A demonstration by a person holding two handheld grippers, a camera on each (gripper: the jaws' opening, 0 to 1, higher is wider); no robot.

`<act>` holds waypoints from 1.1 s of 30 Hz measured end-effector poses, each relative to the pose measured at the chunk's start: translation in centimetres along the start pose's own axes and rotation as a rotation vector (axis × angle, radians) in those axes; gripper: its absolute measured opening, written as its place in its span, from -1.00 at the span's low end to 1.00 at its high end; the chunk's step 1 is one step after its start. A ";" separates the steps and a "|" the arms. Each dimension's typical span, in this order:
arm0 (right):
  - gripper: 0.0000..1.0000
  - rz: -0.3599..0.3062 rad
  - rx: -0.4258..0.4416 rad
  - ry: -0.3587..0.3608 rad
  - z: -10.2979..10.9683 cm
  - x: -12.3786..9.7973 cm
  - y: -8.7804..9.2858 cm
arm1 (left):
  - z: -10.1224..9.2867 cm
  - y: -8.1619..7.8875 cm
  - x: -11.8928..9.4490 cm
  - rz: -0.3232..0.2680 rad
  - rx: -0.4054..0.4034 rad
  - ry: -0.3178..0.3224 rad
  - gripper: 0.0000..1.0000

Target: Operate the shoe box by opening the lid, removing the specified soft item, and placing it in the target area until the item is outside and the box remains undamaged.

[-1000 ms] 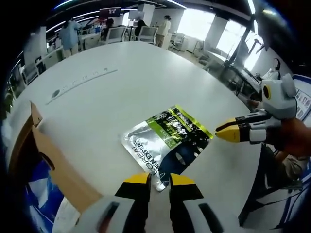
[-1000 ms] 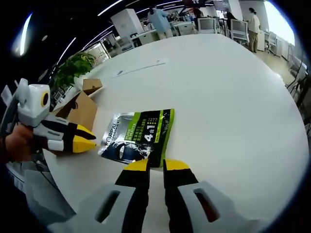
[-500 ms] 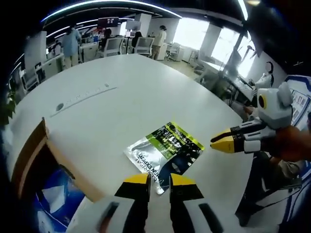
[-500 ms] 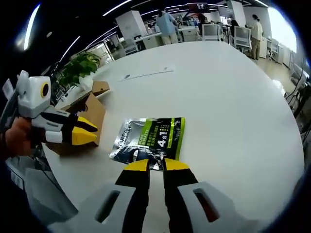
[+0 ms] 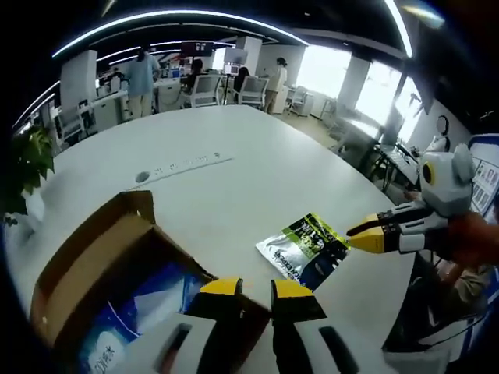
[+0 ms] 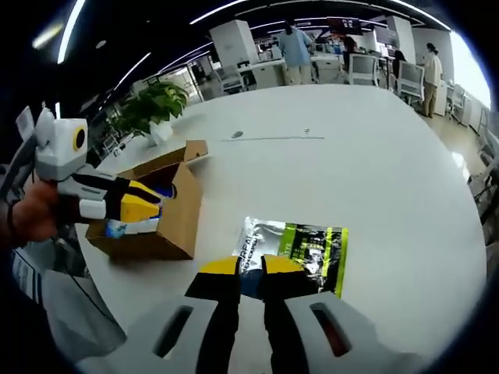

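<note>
The pouch (image 6: pixel 295 250) lies flat on the table (image 6: pixel 390 156), outside and just beside the box (image 6: pixel 160 214). The box stands open, holding blue-and-white packets (image 5: pixel 136 315). Left gripper (image 5: pixel 253 286) and right gripper (image 6: pixel 250 266): jaws together, holding nothing.

An open brown cardboard shoe box (image 6: pixel 152 214) sits near the counter's (image 6: pixel 374 164) edge, its flap raised. A silver, green and black pouch (image 6: pixel 300 249) lies flat beside it.
</note>
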State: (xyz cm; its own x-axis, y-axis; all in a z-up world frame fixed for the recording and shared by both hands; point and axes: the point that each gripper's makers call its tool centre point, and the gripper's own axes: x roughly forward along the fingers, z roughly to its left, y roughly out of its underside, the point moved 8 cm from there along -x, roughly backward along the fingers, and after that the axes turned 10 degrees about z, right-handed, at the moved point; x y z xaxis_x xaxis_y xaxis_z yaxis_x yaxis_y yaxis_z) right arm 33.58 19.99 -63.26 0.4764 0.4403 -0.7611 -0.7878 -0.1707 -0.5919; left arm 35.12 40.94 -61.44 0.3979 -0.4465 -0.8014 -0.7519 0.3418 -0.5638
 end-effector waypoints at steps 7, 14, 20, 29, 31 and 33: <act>-0.82 0.006 -0.057 -0.051 4.1 2.5 -1.8 | 3.9 2.0 -2.6 -0.016 -0.057 -0.048 -0.72; -0.82 0.020 -0.088 -0.115 8.1 4.9 -2.2 | 8.3 5.0 -5.8 -0.035 -0.141 -0.117 -0.72; -0.82 0.041 -0.129 -0.160 11.0 6.7 -2.7 | 11.7 7.9 -8.1 -0.042 -0.215 -0.170 -0.72; -0.82 0.075 -0.181 -0.210 14.3 9.2 -3.3 | 14.7 11.5 -10.3 -0.045 -0.299 -0.220 -0.73; -0.82 0.079 -0.186 -0.216 14.7 9.4 -3.3 | 15.1 12.0 -10.6 -0.048 -0.319 -0.220 -0.73; -0.82 0.085 -0.197 -0.226 15.2 9.8 -3.4 | 15.4 12.5 -10.8 -0.049 -0.334 -0.221 -0.73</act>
State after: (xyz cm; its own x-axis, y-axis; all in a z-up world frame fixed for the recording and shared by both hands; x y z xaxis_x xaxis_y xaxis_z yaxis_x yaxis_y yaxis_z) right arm 34.99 38.30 -64.60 0.2960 0.5982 -0.7447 -0.7197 -0.3729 -0.5856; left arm 29.52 62.81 -62.95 0.5134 -0.2547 -0.8195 -0.8444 0.0208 -0.5354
